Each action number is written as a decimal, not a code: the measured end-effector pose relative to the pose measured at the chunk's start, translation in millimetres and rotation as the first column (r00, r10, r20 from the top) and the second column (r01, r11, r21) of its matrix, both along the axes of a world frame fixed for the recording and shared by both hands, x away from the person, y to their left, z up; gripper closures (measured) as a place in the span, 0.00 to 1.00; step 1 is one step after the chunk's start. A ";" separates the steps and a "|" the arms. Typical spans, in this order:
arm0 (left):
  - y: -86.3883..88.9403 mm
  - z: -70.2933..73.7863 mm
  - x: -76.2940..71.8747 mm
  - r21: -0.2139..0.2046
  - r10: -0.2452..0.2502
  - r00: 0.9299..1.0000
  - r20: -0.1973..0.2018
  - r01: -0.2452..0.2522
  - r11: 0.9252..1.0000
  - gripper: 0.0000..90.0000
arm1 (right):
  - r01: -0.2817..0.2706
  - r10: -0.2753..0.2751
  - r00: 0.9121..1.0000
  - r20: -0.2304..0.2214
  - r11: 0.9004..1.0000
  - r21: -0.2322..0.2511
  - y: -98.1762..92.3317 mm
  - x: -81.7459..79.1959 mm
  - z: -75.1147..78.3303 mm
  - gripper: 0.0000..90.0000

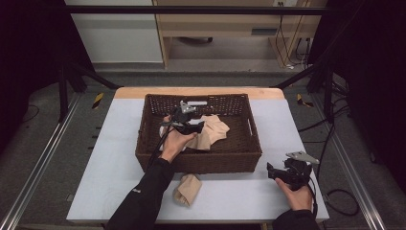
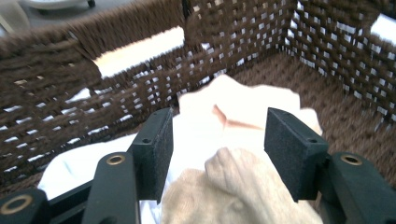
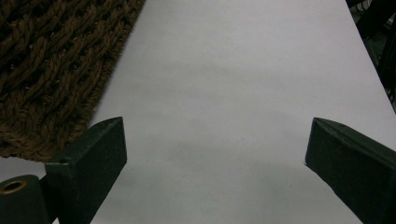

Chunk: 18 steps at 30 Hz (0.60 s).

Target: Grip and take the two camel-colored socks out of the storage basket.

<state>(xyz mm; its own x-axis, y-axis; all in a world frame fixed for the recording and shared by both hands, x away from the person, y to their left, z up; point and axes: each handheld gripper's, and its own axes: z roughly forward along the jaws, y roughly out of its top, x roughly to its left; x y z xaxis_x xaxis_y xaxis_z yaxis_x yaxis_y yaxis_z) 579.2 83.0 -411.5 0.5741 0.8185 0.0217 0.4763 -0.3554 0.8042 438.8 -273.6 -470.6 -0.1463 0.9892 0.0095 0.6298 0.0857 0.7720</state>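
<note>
The beige sock (image 2: 243, 186) lay mid-frame inside the wicker basket (image 1: 198, 160), between the gaping left tongs (image 2: 219, 154). They should have sunk deeper and closed on the thick fold only. The right tongs (image 3: 215, 158), lower right, hung open over the bare surface (image 3: 243, 70).

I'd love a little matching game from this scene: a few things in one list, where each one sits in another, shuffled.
Things:
1. left gripper
2. right gripper
3. rolled beige cloth
4. beige clothes

Places:
A. on the table in front of the wicker basket
B. lying inside the basket
C. over the table to the right of the basket, jaws open, nothing between them
D. inside the basket, jaws open around the beige fabric

Pairs: 1-D, 2-C, 3-A, 4-B
</note>
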 end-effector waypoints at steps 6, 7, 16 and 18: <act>-4.6 -7.6 0.4 0.060 -0.011 0.999 -0.043 0.014 0.998 0.46 | -0.002 0.002 1.000 -0.002 1.000 -0.001 0.5 -0.1 0.0 0.06; -5.1 -9.8 0.6 0.086 0.001 0.998 -0.057 0.004 0.996 0.46 | -0.003 0.003 1.000 -0.002 1.000 0.000 0.8 0.0 -0.1 0.06; -5.0 -15.9 2.4 0.140 0.003 0.996 -0.088 0.010 0.990 0.48 | -0.008 0.008 1.000 -0.004 1.000 0.002 1.7 0.0 -0.6 0.06; -4.4 -17.5 4.0 0.138 0.005 0.995 -0.103 0.009 0.990 0.49 | -0.006 0.006 1.000 -0.006 1.000 0.003 1.6 0.2 -0.6 0.06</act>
<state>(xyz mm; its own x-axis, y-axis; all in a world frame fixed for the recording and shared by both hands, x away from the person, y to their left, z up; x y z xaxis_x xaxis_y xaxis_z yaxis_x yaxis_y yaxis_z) 583.2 78.7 -429.0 0.5810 0.8104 0.0753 0.5534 -0.4611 0.6936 438.9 -272.0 -471.2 -0.1520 0.9883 0.0131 0.6341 0.0874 0.7683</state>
